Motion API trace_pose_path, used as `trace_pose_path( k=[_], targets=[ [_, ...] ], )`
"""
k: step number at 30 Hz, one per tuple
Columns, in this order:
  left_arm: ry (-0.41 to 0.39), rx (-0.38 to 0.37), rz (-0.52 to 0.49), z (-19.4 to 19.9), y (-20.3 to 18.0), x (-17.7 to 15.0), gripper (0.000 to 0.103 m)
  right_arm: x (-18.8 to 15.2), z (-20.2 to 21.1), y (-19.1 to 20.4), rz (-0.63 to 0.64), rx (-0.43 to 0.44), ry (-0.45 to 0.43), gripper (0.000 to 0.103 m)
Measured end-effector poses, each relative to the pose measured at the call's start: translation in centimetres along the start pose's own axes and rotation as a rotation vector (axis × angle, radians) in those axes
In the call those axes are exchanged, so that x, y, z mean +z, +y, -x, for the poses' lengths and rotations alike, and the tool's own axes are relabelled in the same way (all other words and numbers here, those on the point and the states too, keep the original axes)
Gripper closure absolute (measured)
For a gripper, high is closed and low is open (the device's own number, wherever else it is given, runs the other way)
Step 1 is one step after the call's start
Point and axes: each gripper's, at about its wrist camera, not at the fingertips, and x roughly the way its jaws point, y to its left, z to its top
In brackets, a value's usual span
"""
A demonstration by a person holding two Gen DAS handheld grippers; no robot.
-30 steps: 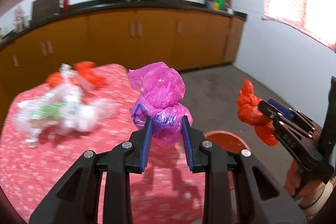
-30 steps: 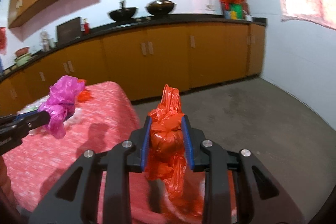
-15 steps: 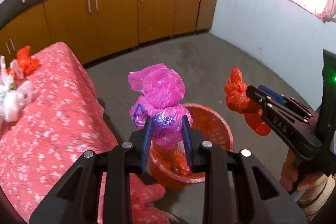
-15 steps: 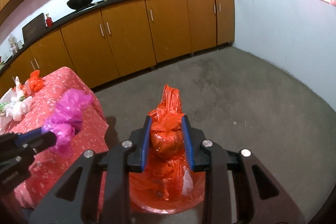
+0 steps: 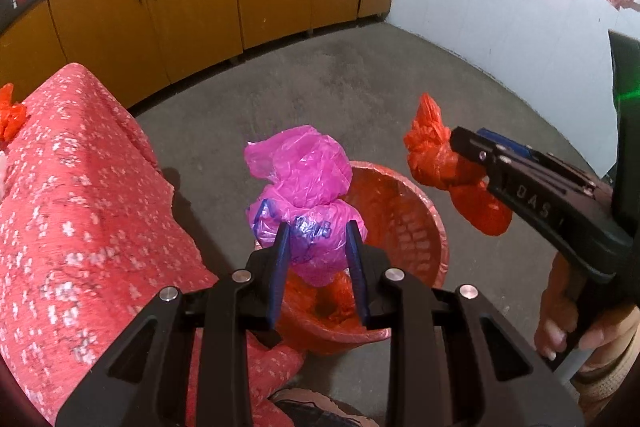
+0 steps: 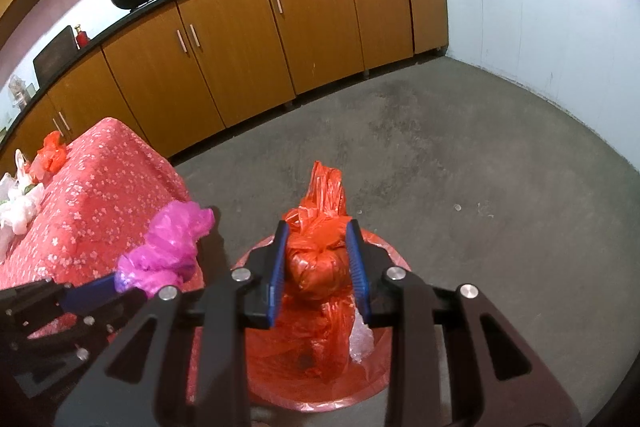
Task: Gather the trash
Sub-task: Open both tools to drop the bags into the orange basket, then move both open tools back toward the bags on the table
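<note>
My left gripper (image 5: 318,243) is shut on a knotted pink plastic bag (image 5: 302,187) and holds it over the red basket bin (image 5: 412,219) on the floor. My right gripper (image 6: 318,247) is shut on a knotted orange plastic bag (image 6: 318,255), held above the same bin (image 6: 372,379). In the left wrist view the orange bag (image 5: 444,167) hangs just right of the bin's rim. In the right wrist view the pink bag (image 6: 168,247) is to the left. Orange and clear plastic lies inside the bin.
A table with a red flowered cloth (image 5: 80,207) stands left of the bin, with an orange bag (image 6: 52,155) and white plastic trash (image 6: 18,203) on it. Orange cabinets (image 6: 280,27) line the back wall. The floor (image 6: 460,167) is grey concrete.
Both grippers have swung right from over the table to above the bin and tilted downward, each still holding its bag. The bin now lies under both bags.
</note>
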Motion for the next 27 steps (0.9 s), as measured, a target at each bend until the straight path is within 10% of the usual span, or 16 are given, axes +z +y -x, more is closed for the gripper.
trace_pose_path(
  k=[16,27],
  targets=[
    [0.002,0.009,0.089,-1.0,1.7,0.5,0.061,0.4,0.5,-0.6,-0.010,-0.009,-0.024,0.056],
    [-0.118,0.097,0.230,5.9,7.1,-0.6,0.022,1.1,3.4,3.4,0.081,-0.040,-0.077,0.030]
  ],
)
